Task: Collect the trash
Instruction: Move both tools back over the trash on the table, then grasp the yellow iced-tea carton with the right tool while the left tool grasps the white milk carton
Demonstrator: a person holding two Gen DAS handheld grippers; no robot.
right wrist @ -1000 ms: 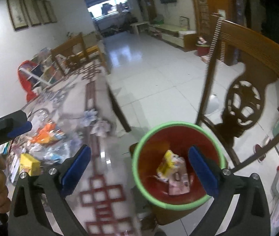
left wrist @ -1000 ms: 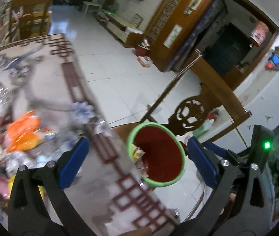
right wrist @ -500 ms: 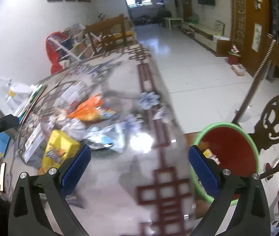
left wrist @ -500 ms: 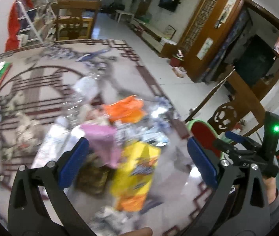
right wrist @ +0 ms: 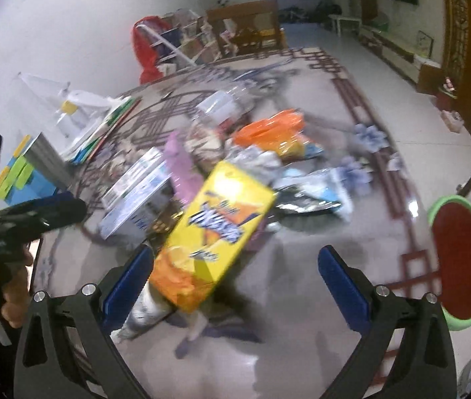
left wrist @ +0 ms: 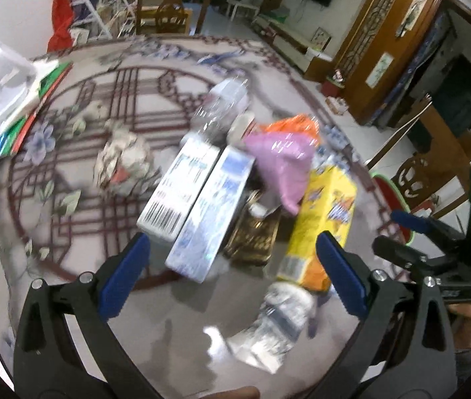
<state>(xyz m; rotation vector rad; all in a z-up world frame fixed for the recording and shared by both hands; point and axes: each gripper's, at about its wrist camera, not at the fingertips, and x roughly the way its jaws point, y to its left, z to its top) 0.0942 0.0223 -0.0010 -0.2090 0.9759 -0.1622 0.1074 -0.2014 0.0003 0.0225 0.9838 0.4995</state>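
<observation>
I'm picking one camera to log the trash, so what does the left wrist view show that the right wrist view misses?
Left wrist only: the crumpled paper wad and the barcode on the white box.
Right wrist only: the bin's full red inside, plus the silvery wrappers.
Both: the yellow snack box and both open grippers, left and right.

- A glossy table with a dark red lattice-and-flower pattern was seen strewn with litter.
- Two white-and-blue cartons were laid side by side near its middle, a yellow snack box and a crushed clear bottle beside them.
- Stacked books were kept at its edge.
</observation>
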